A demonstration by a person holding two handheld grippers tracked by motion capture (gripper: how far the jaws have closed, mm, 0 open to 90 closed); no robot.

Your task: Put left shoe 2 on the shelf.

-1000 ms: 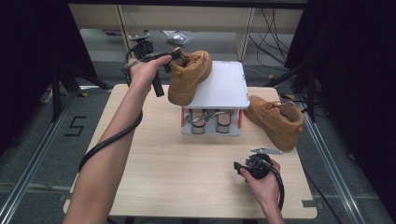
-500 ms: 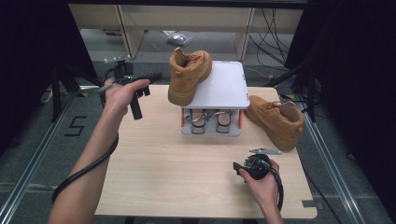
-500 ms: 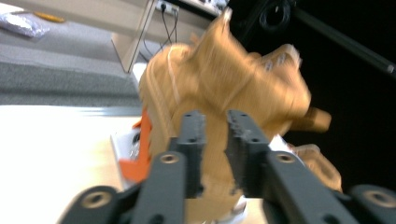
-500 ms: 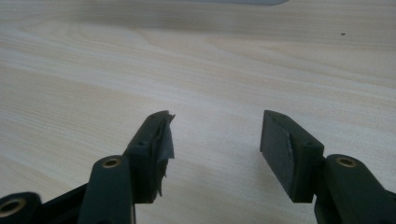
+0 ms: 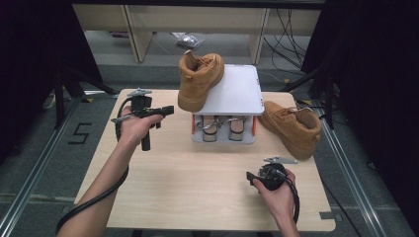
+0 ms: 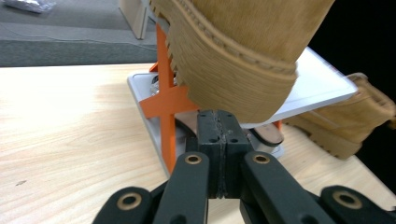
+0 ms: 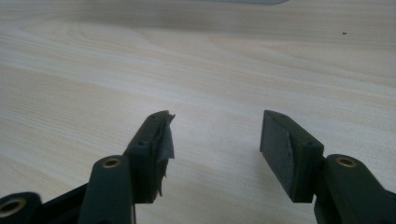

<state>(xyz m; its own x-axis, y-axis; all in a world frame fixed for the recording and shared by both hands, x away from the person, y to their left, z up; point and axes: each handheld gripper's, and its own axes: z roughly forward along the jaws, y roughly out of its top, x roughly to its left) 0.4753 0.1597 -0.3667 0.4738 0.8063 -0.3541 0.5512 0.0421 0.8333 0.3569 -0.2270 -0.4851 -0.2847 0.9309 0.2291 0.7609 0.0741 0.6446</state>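
A tan boot (image 5: 197,81) stands on the left edge of the white rack top (image 5: 237,91), its sole overhanging. A second tan boot (image 5: 291,126) lies on the table right of the rack. My left gripper (image 5: 168,110) hovers left of the rack and points at it. Its jaws have just been closing and now meet with nothing between them (image 6: 218,122), just below the boot's sole (image 6: 243,70). My right gripper (image 5: 252,177) rests low near the table's front right, open and empty (image 7: 215,135) over bare wood.
The rack has orange cross-braced sides (image 6: 166,100) and holds a pair of shoes (image 5: 222,129) on its lower shelf. A small grey metal piece (image 5: 279,160) lies near the right hand. The wooden table (image 5: 188,177) has dark floor and rails around it.
My left hand has drawn back from the boot, moving left and down, and its jaws have closed. The boot stays on the rack top. The right hand has not moved.
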